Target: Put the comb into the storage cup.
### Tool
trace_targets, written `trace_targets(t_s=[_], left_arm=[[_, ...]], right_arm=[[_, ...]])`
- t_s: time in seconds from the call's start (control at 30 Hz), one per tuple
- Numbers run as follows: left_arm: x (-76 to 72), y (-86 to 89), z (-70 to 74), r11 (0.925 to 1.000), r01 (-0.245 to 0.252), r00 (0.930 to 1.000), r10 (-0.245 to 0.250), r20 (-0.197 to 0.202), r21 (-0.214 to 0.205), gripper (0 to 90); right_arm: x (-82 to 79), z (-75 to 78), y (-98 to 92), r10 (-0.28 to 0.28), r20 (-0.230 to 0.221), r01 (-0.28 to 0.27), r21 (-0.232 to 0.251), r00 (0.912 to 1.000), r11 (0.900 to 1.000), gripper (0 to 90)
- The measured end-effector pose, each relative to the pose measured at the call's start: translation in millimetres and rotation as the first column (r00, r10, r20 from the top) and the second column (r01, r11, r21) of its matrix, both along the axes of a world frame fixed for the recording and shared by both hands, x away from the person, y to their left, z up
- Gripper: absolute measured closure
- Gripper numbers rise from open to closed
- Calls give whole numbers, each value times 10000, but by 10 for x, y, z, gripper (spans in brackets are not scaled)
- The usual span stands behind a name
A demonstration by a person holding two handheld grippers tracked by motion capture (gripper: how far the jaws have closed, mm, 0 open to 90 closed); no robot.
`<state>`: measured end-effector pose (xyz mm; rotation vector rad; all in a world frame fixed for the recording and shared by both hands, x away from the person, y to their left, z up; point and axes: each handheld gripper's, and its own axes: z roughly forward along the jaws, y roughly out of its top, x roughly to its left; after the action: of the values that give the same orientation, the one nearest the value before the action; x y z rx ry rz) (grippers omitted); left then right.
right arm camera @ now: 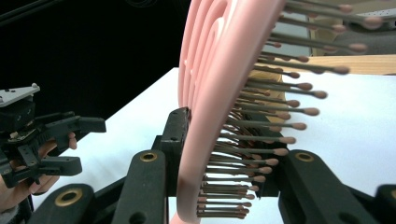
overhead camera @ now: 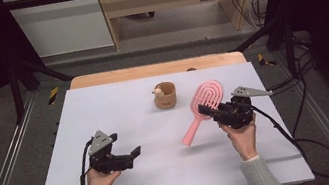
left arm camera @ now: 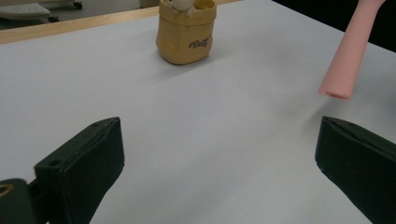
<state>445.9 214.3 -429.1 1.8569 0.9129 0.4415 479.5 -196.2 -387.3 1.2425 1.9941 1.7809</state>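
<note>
The pink plastic hairbrush with an oval slotted head (overhead camera: 204,105) is being held clear above the white table (overhead camera: 119,105), right of centre, clamped at its head by the right gripper (overhead camera: 212,111). Its long axis is running diagonally, the handle pointing toward the near-left, the head toward the far edge. A small tan paper-like cup with a toy figure (overhead camera: 165,95) is standing beyond it. The left gripper (overhead camera: 134,154) is being held wide open, empty, near the near-left.

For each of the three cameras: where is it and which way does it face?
High view: above the near edge, facing forward and down on the table; both hands and forearms show.
Left gripper view: on the left gripper, facing the cup; its open fingers show.
Right gripper view: on the right gripper, its fingers clamping the pink brush.
All three show the brush.
</note>
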Motion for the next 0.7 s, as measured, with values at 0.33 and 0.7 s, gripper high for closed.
trace_targets(t_s=[0.33,0.7], left_arm=[[-16,275,-80,9994,-343,9994,343,65,-44,13],[-29,433,-112,9980,-568,9983,571,78,-271,13]], right_arm=[[35,4,2,-50,-97,50,-69,9999,10000,646],[52,101,12,-75,136,78,-176,9999,9998,646]])
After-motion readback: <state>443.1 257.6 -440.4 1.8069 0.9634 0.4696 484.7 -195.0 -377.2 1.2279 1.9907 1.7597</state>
